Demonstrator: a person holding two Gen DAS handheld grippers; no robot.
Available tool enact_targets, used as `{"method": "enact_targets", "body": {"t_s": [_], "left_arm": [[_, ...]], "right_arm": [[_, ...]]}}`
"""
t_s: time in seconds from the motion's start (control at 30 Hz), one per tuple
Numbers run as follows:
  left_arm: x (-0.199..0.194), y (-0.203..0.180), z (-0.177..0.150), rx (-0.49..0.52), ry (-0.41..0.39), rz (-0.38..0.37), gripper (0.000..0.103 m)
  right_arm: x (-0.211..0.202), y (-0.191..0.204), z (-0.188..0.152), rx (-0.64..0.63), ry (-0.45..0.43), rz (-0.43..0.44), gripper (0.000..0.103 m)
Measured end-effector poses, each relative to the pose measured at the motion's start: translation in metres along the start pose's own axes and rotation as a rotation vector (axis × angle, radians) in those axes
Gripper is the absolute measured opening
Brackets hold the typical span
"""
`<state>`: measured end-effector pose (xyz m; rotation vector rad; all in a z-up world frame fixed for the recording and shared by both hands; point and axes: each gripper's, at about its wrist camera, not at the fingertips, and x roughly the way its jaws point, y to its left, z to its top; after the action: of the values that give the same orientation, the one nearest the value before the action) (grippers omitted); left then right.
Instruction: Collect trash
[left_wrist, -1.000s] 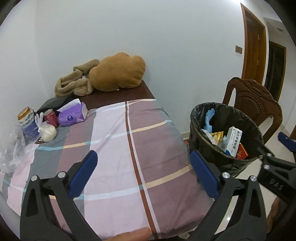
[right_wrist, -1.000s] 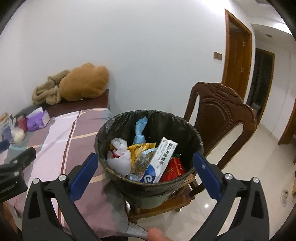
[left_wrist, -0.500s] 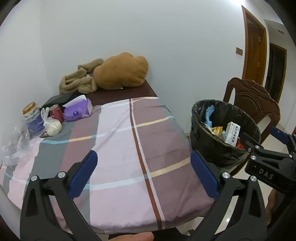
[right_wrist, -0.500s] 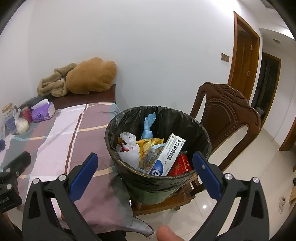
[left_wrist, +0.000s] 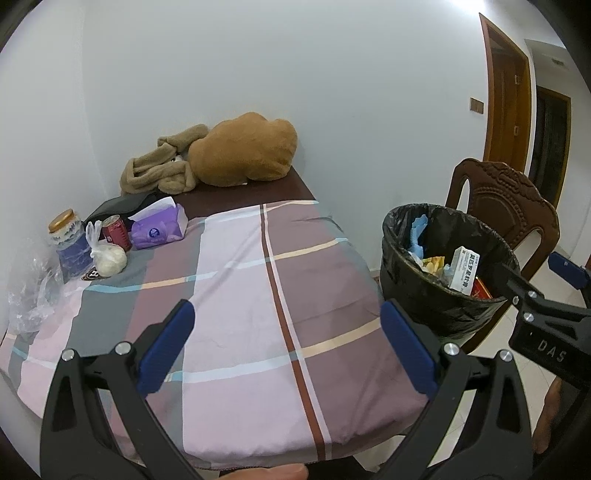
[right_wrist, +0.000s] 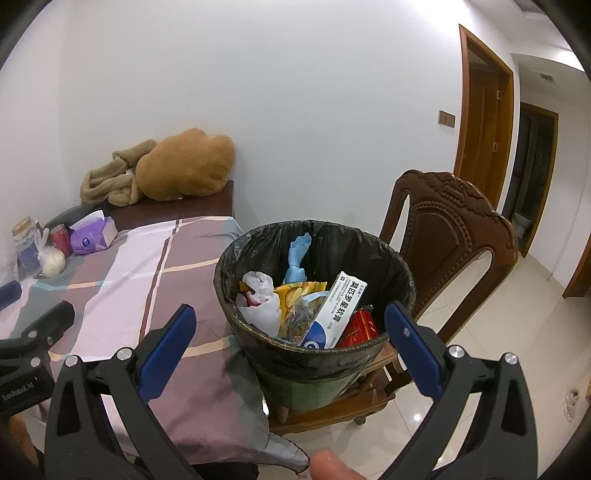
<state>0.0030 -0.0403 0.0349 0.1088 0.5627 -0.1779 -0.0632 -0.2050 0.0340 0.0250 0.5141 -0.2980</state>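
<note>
A black-lined trash bin (right_wrist: 317, 354) stands on a wooden chair seat beside the table; it also shows in the left wrist view (left_wrist: 439, 306). It holds a white and blue box (right_wrist: 338, 310), a red pack, a yellow wrapper, a white bag and a blue glove. My right gripper (right_wrist: 290, 347) is open and empty, just in front of the bin. My left gripper (left_wrist: 286, 347) is open and empty above the near part of the checked tablecloth (left_wrist: 258, 295). At the table's far left lie a red can (left_wrist: 116, 232), a tied white bag (left_wrist: 109, 258) and crumpled clear plastic (left_wrist: 27, 295).
A purple tissue pack (left_wrist: 159, 229), a jar with a gold lid (left_wrist: 68, 243), a brown plush cushion (left_wrist: 243, 151) and a beige cloth (left_wrist: 159, 170) sit at the table's far end by the wall. The carved wooden chair (right_wrist: 447, 243) stands right of the table. Doors are at far right.
Both grippers have drawn back and up from the table and bin, so more of the table shows. Both stay open and empty.
</note>
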Motion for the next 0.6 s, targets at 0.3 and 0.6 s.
{"method": "enact_targets", "body": {"t_s": [0.3, 0.6], "left_arm": [[-0.0048, 0.0012, -0.0012, 0.008, -0.012, 0.0, 0.1], [-0.0062, -0.0006, -0.0023, 0.011, -0.014, 0.0, 0.1]], "right_arm": [[-0.0017, -0.0031, -0.001, 0.005, 0.0, 0.007, 0.1], [-0.0088, -0.0034, -0.0025, 0.011, -0.022, 0.024, 0.1]]}}
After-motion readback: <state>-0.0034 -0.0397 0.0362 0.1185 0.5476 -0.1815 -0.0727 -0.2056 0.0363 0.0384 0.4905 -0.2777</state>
